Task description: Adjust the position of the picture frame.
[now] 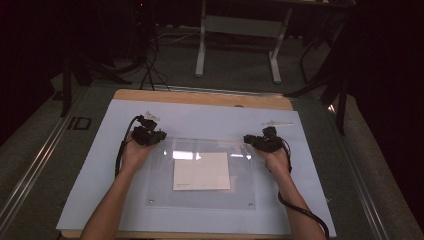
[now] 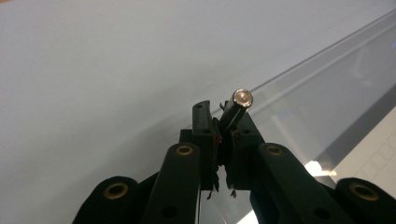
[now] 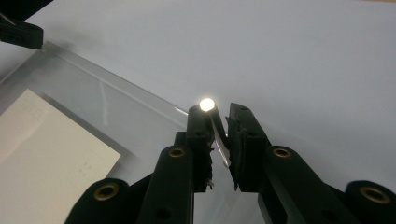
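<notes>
A person is working at a bench [image 1: 85,165] covered by a pale sheet, seen from above, with a claw in each hand. A clear acrylic plate [image 1: 165,192] is lying over a white card [image 1: 202,171] in the middle.

At ten o'clock of the plate, the left claw [image 1: 150,136] is pinching a small metal pin with a round shiny head [image 2: 242,98]; its jaws are closed tight on the pin's shaft, which is tilting up over the plate's far corner.

At two o'clock, the right claw [image 1: 260,141] is gripping a matching bright-headed pin [image 3: 207,104] the same way, just above the plate's edge.

Judging by this, both far corner fasteners are in hand but not yet seated (the near corners already seem to be showing small fittings). Both forearms are stretching forward from six o'clock, wrists angling inward and down.
</notes>
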A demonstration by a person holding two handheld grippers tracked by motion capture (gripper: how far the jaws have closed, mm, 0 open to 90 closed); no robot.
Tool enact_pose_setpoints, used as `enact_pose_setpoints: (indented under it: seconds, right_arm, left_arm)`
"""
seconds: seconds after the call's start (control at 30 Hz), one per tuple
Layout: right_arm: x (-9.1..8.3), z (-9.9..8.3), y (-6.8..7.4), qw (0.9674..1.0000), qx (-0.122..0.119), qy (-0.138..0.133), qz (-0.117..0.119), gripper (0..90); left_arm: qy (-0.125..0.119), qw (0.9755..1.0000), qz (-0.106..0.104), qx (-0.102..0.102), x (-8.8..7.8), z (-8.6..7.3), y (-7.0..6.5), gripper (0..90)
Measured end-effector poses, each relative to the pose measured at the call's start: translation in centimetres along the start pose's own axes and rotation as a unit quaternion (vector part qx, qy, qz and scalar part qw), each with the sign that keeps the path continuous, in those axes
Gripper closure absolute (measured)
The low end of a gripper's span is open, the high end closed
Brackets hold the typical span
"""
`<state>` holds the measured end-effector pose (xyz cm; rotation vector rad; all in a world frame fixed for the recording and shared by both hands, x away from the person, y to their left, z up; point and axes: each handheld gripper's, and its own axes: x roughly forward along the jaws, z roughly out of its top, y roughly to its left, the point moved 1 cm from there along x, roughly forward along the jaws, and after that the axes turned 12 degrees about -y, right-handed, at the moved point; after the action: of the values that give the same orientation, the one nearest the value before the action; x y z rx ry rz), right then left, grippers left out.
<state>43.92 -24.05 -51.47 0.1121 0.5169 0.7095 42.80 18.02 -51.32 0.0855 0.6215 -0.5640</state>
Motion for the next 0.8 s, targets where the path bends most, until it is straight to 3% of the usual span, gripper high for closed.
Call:
enact_pose_setpoints:
  seconds: [0.3, 0.8]
  right_arm:
    - [0.5, -0.7, -0.4, 1.0, 0.003, 0.003, -0.006, 80.1]
    - [0.8, -0.8, -0.5, 1.0, 0.001, 0.0, -0.003, 79.8]
  left_arm:
    - [0.007, 0.9998, 0.005, -0.017, 1.2, -0.8, 0.1, 84.4]
    - [-0.001, 0.9998, 0.005, -0.021, 1.0, -1.1, 0.1, 83.9]
